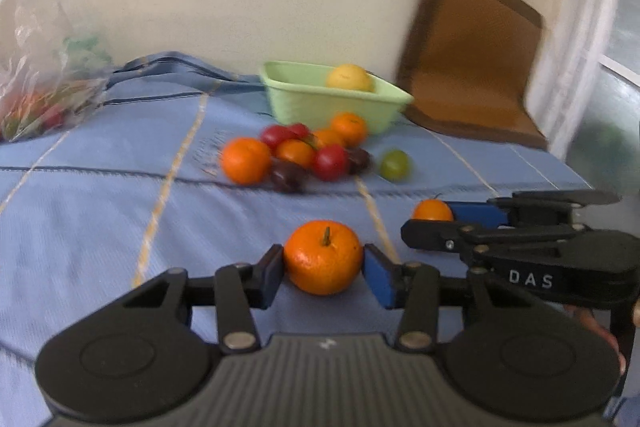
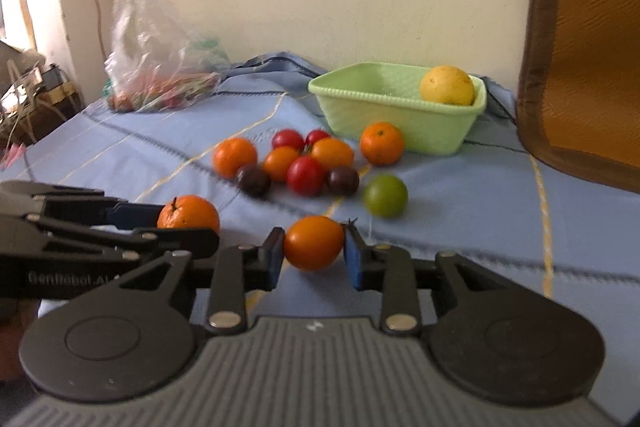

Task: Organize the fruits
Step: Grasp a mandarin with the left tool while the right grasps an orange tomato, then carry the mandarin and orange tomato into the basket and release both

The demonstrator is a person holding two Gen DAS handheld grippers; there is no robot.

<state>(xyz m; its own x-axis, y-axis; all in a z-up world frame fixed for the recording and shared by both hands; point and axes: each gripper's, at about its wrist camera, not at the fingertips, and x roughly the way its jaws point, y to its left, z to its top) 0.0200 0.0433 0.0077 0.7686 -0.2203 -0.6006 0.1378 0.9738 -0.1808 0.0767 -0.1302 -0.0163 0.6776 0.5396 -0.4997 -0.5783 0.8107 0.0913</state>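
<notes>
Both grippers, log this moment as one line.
left gripper: shut on stemmed orange | right gripper: shut on smooth orange fruit | green basket: holds yellow fruit

We are looking low and forward along each gripper's fingers, close above the blue cloth (image 1: 100,211). Both views are facing the wall, sharing the green basket (image 1: 332,103) (image 2: 400,115) and fruit pile (image 1: 296,157) (image 2: 300,163); each is catching the other gripper at its side.

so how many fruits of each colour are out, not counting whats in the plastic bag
orange fruit: 6, two of them held
red fruit: 3
dark purple fruit: 2
green fruit: 1
yellow fruit: 1, in the basket
total: 13
</notes>
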